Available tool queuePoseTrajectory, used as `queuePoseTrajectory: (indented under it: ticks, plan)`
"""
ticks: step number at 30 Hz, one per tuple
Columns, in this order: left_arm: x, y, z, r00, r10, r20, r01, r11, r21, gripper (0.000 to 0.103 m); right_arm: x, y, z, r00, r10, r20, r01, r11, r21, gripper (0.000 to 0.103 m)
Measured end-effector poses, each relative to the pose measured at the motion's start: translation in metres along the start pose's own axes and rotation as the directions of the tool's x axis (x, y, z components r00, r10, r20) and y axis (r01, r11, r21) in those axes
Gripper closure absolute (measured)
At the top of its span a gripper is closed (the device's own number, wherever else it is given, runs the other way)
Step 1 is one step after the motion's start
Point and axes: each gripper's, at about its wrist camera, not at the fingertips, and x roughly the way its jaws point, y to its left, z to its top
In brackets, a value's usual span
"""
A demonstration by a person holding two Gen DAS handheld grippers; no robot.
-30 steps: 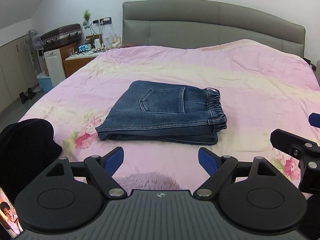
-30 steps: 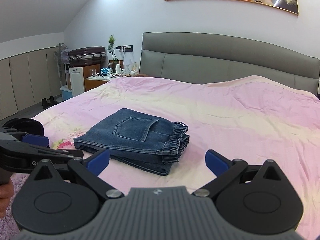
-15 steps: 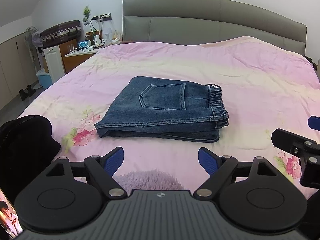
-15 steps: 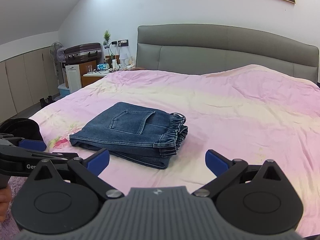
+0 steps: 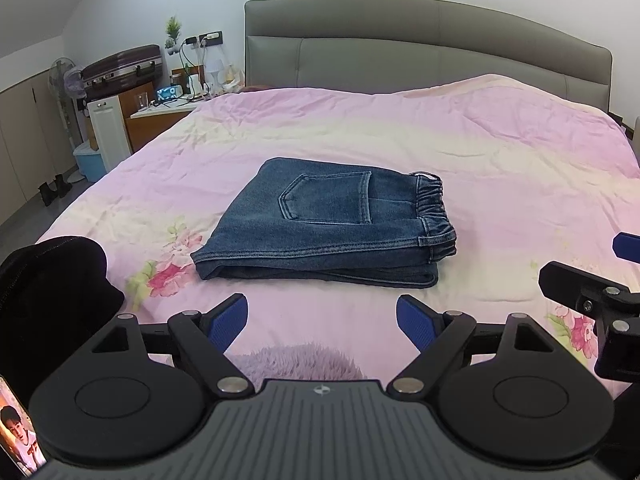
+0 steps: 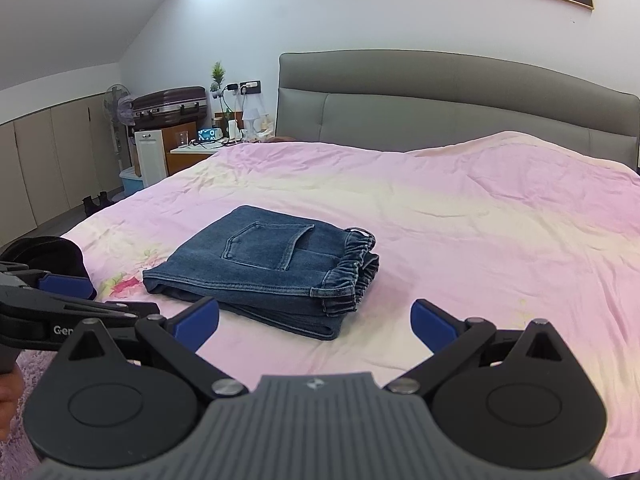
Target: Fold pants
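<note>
Blue denim pants (image 5: 328,224) lie folded into a compact stack on the pink bedspread (image 5: 460,140), back pocket up, elastic waistband to the right. They also show in the right wrist view (image 6: 272,268). My left gripper (image 5: 322,322) is open and empty, held back near the bed's front edge, short of the pants. My right gripper (image 6: 314,322) is open and empty, also back from the pants. The right gripper shows at the right edge of the left wrist view (image 5: 592,288); the left gripper shows at the left of the right wrist view (image 6: 60,304).
A black garment (image 5: 52,280) lies at the bed's front left corner. A grey headboard (image 5: 420,60) stands at the back. A nightstand with clutter (image 5: 160,112), a suitcase (image 5: 120,70) and a fan stand to the left. A purple fluffy rug (image 5: 296,360) lies below.
Both grippers have risen and tilted slightly, so the pants sit lower in both views. The pants have not moved. Both grippers stay open.
</note>
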Motion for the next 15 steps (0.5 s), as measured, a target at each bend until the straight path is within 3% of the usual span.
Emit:
queuePoseTrajectory:
  ticks: [15]
  plan:
    - [-0.0059,0.0017,0.0012,1.000,0.004,0.005,-0.004,1.000,-0.004,0.005,-0.0026,-0.0002,0.0008,1.000,0.012,0.003,-0.012,1.000,0.000,0.005]
